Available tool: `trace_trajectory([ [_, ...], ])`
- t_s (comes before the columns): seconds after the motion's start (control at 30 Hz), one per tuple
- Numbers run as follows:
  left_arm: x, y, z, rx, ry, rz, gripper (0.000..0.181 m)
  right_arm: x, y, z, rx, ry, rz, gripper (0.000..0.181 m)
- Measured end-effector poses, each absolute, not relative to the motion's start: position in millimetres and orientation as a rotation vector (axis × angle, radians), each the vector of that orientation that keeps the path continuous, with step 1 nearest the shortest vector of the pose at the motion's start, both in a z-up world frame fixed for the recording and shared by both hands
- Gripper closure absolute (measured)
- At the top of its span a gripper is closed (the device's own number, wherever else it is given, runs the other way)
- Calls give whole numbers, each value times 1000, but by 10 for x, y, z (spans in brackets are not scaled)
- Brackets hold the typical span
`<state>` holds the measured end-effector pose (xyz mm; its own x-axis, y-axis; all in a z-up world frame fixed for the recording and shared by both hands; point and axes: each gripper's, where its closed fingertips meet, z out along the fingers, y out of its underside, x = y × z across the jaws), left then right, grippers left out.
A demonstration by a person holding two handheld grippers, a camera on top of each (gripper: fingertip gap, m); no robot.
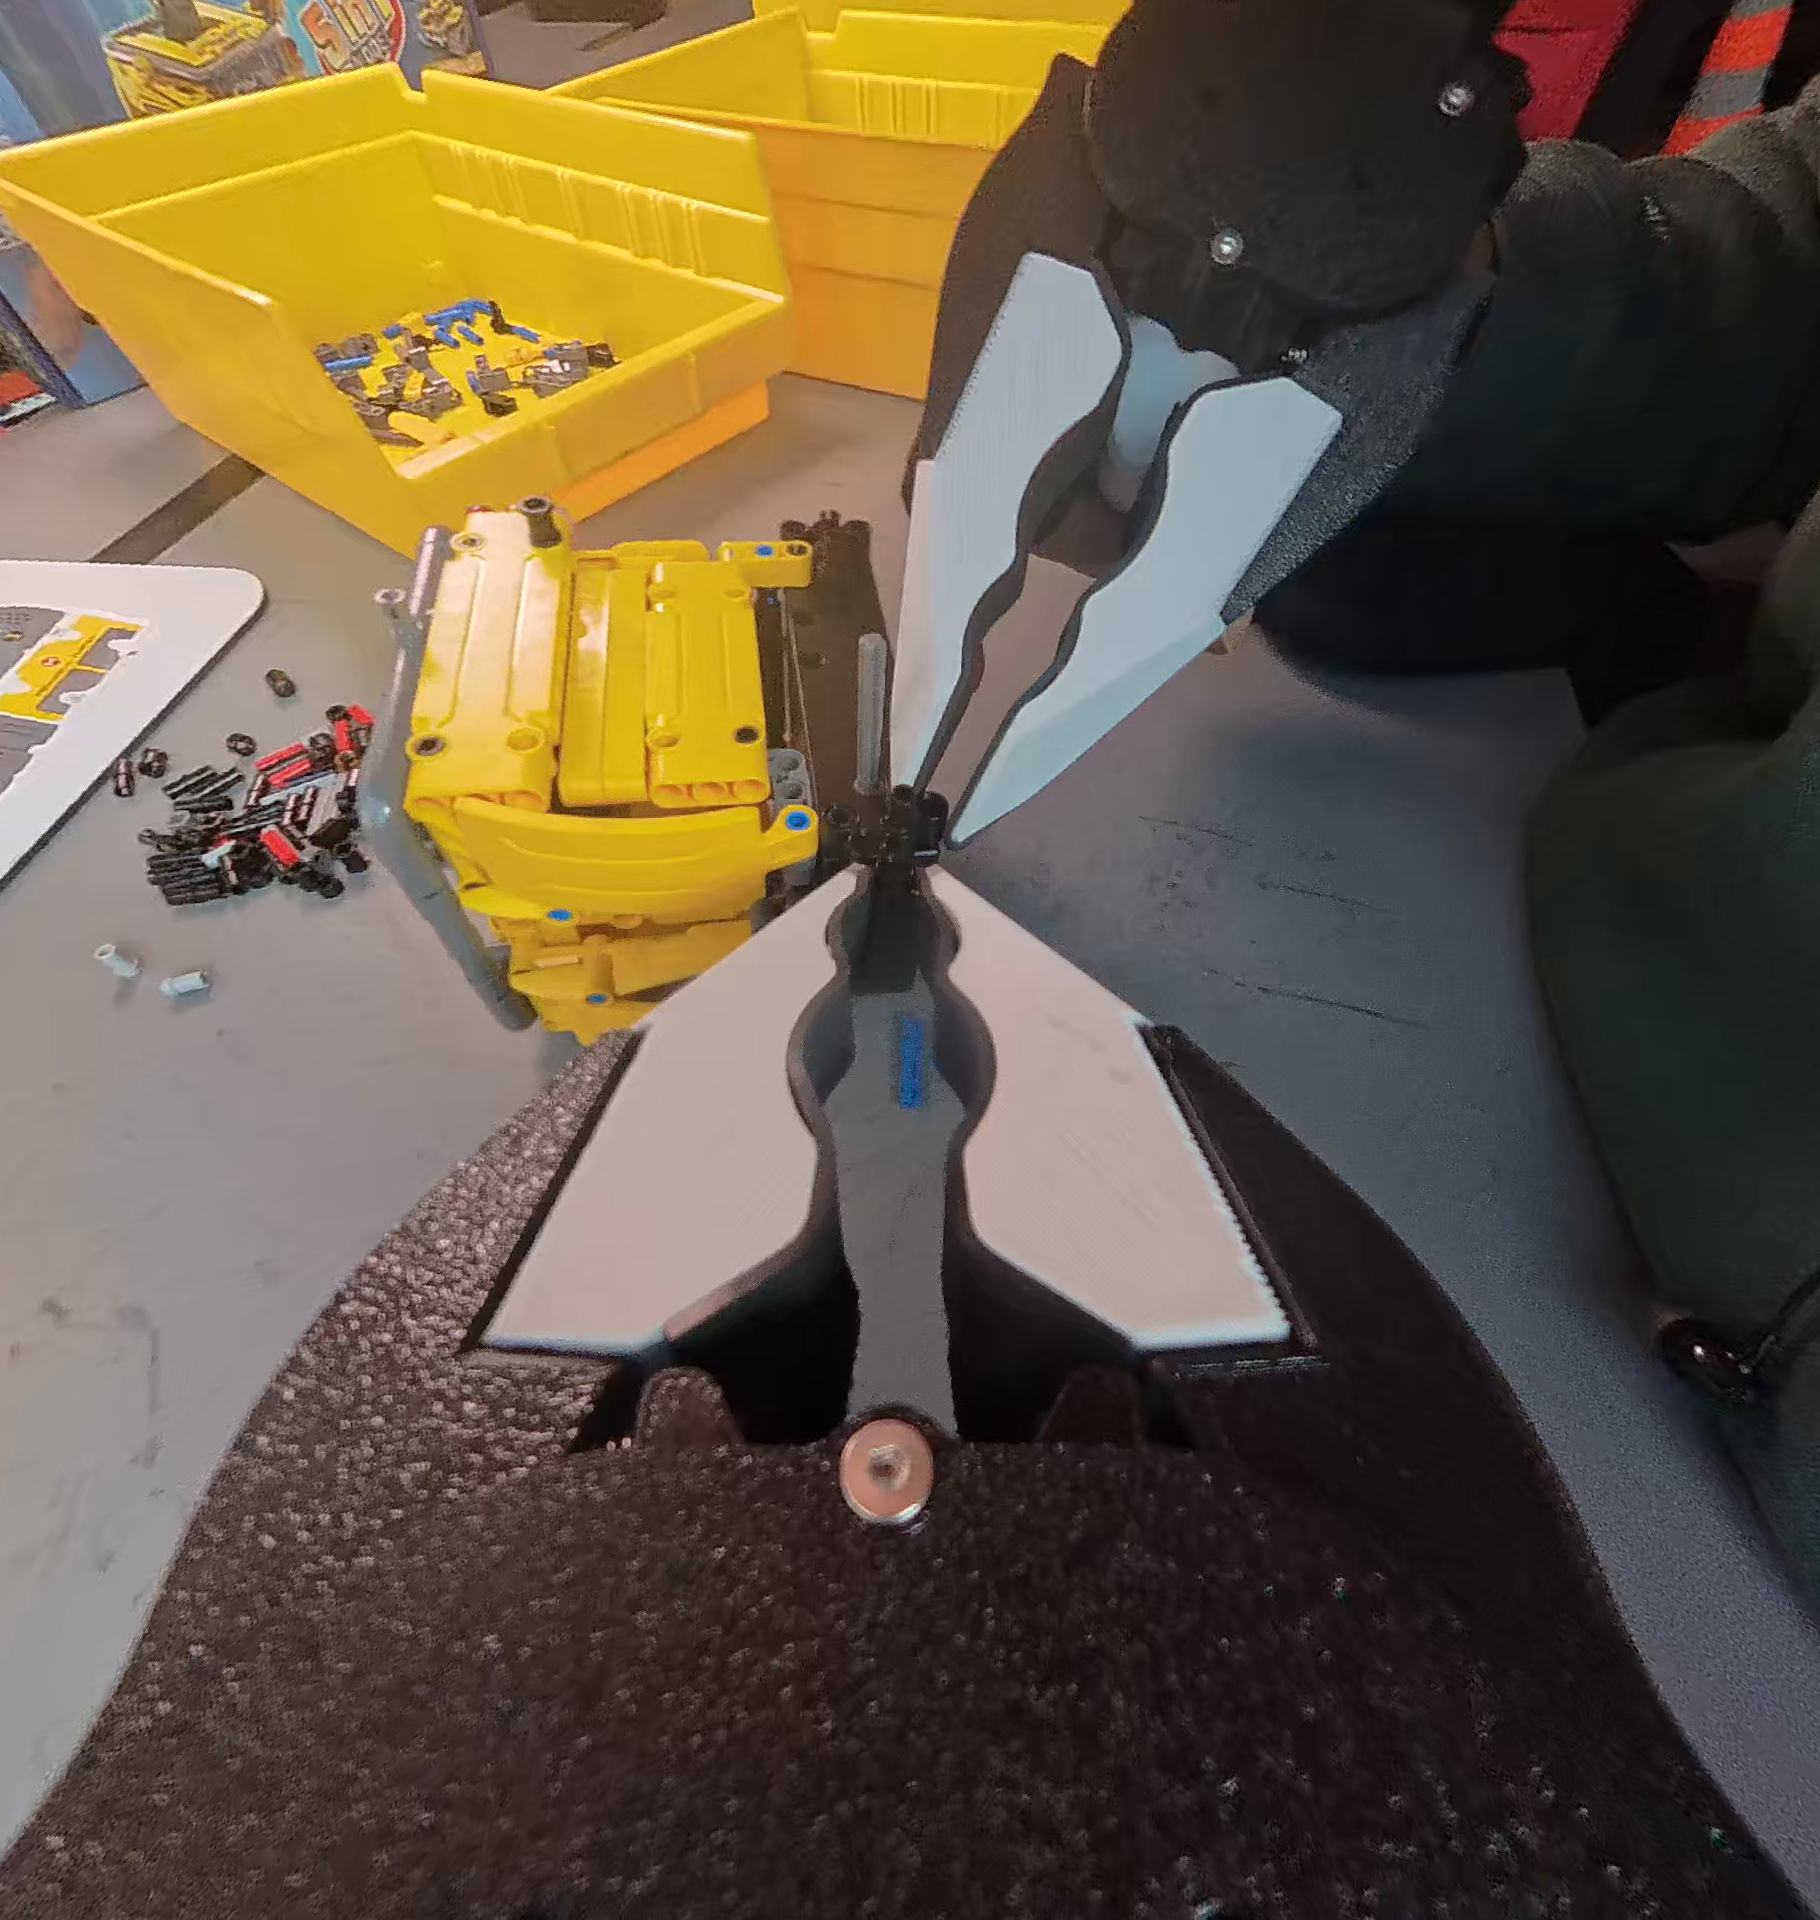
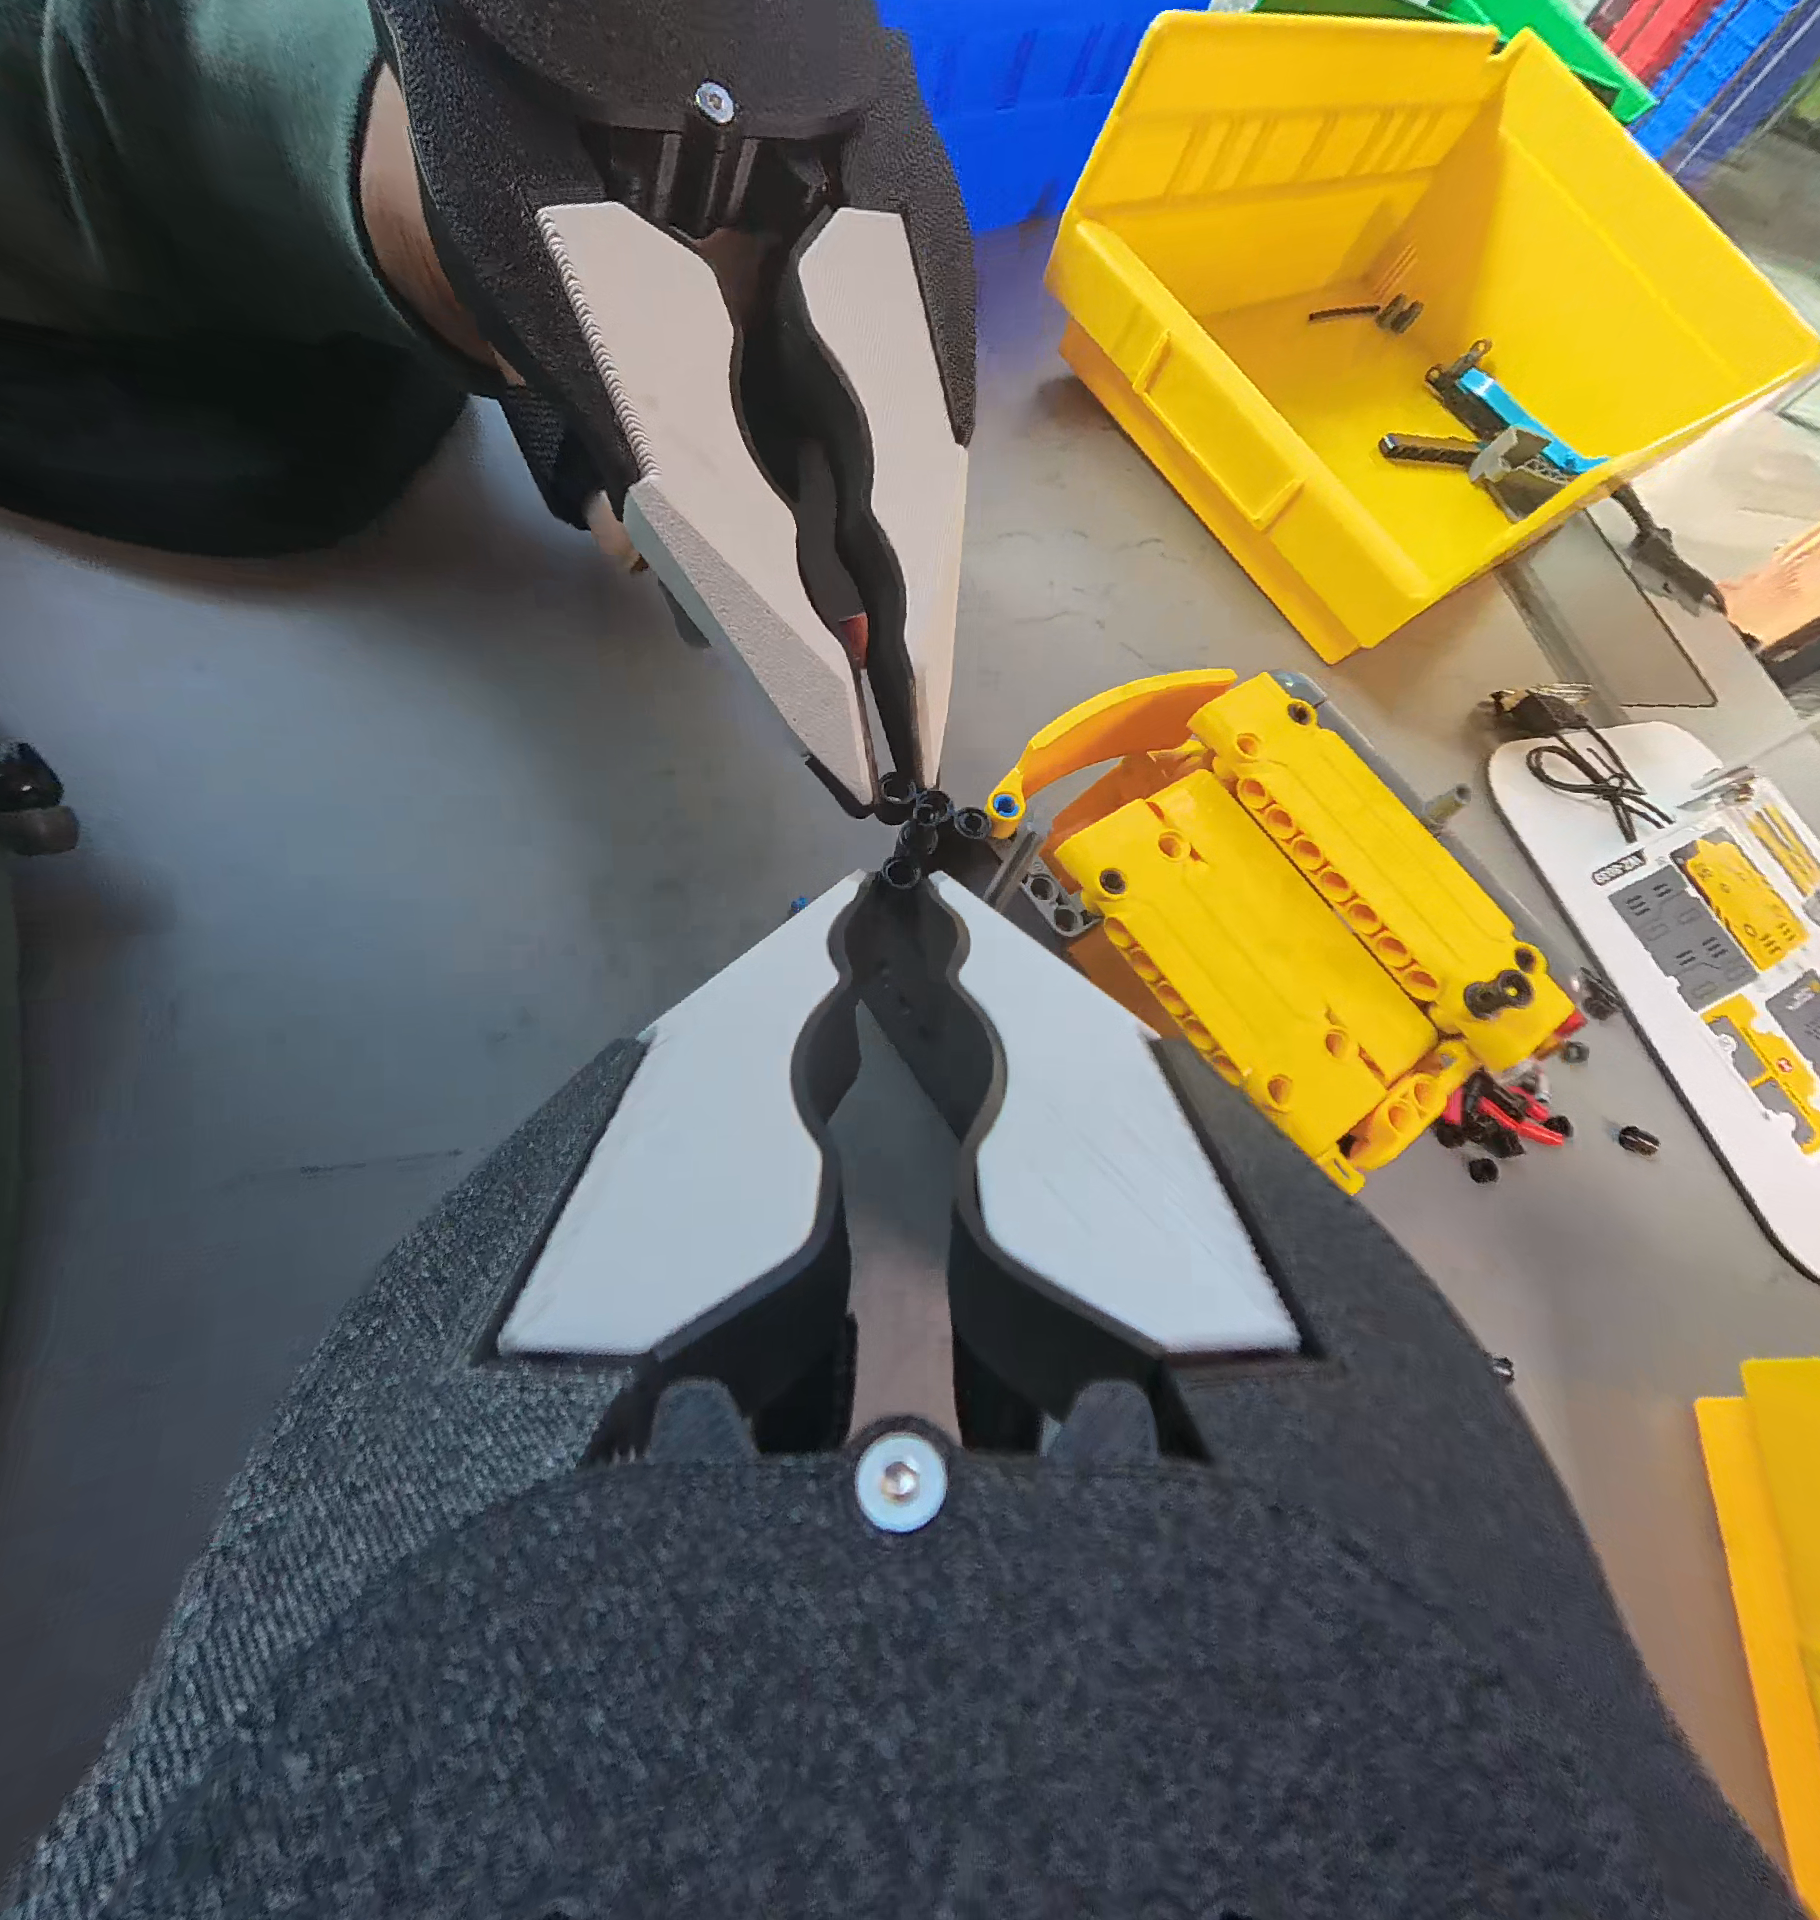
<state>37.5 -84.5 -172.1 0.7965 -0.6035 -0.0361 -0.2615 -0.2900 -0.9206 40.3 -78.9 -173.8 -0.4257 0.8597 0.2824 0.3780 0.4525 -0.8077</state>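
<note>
Your left gripper [image 1: 890, 883] and your right gripper [image 2: 901, 883] meet tip to tip over the grey table [image 1: 262, 1195], both pinched onto the same small black connector piece [image 1: 898, 831] — a cluster of round holes. Each pair of fingers is nearly closed on it, though the pads cover much of the piece, so you cannot make out its full shape or where one part ends and another begins. In the right wrist view a thin dark rod runs up between the left gripper's fingers; its upper end is hidden. Just beside the tips sits the yellow brick model [image 1: 594, 748], partly blocked by your left fingers. A small blue pin [image 1: 911, 1060] lies on the table under them. Loose black and red pins [image 1: 251, 821] lie near the model — the yellow bin [image 1: 210, 301] behind holds more parts.
</note>
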Motion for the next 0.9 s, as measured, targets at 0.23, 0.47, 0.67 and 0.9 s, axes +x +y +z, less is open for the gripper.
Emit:
trace_trajectory([
  [0.23, 253, -893, -1589, -1831, 637, -415, 158, 639, -748, -1701, -956, -2108, 874, 174],
  [0.47, -5, -724, -1657, -1865, 486, -346, 89, 676, -728, -1194, -907, -2057, 857, 161],
  [0.67, 192, -561, -2036, -2050, 445, -325, 57, 559, -764, -1549, -909, -2367, 538, 152],
  [0.9, 285, -509, -2082, -2081, 431, -247, 61, 591, -723, -1733, -857, -2668, 203, 159],
])
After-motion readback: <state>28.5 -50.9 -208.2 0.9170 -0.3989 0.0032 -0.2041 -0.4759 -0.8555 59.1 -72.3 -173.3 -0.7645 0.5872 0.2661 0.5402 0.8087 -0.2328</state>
